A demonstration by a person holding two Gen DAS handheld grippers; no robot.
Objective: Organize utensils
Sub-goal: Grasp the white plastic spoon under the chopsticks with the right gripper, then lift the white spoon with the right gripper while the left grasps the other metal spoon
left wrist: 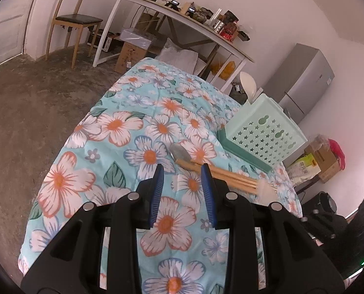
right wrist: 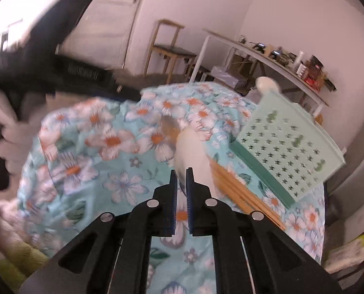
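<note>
Right gripper (right wrist: 181,171) jaws are pinched on white utensil (right wrist: 191,152) above floral cloth (right wrist: 96,171). Left gripper (left wrist: 182,169) jaws are spread w/ nothing between, beside chopsticks (left wrist: 231,175) and spoon (left wrist: 180,152).

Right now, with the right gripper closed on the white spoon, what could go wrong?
1. The right gripper pinches the white spoon only at its near end, so it may swing or slip.
2. The chopsticks lie close beside it and could get dragged or scattered.
3. The left gripper, open and empty, hovers near them too; the two could collide.
</note>
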